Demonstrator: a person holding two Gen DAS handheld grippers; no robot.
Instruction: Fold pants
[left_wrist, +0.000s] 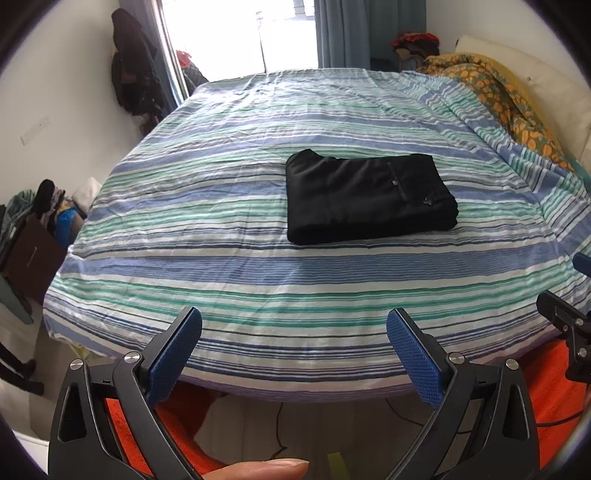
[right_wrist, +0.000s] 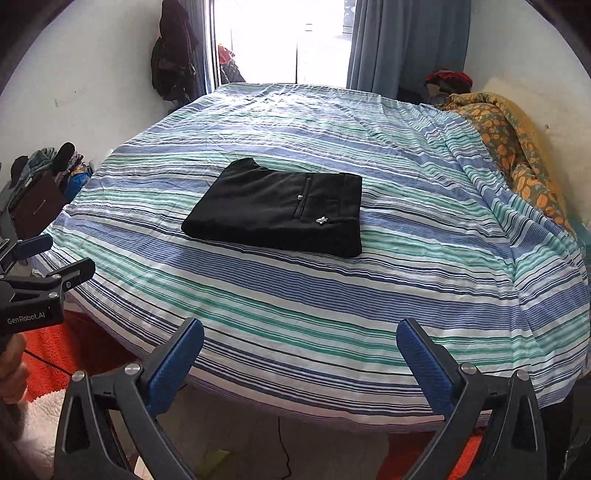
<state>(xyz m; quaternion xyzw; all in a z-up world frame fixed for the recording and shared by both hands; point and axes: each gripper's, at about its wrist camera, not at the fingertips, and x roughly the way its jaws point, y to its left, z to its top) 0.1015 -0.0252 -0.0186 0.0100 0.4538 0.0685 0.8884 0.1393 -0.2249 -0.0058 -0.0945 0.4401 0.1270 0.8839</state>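
**Pants folded on the bed, both grippers open and empty**

Pants (left_wrist: 365, 197): black, folded into a compact rectangle, lying flat on the striped bedsheet (left_wrist: 229, 206). In the left wrist view they sit just right of centre, around 1 o'clock from the fingers. In the right wrist view (right_wrist: 277, 208) they sit near centre, around 11 o'clock. Back pocket with a small button faces up; a small white logo shows near the right-hand corner. Nothing touches the pants.

Left gripper (left_wrist: 293, 354): jaws spread wide, blue pads facing each other, nothing between them. It hangs over the near edge of the bed, well apart from the pants. A fingertip (left_wrist: 258, 469) of the person shows at 6 o'clock, bottom edge of the frame.

Right gripper (right_wrist: 300, 360): same, jaws wide apart, holding nothing, over the near edge of the bed and well short of the pants.

Each gripper shows in the other's view: the right one at 3 o'clock of the left view, the left one at 9 o'clock of the right view, side by side.

Surroundings: orange-patterned blanket (left_wrist: 495, 92) bunched along the bed at 2 o'clock, blue curtain (right_wrist: 402, 44) and bright window at 12 o'clock, dark clothes (left_wrist: 133, 62) hanging on the wall at 11 o'clock, orange rug (right_wrist: 62, 354) on the floor below the bed edge.
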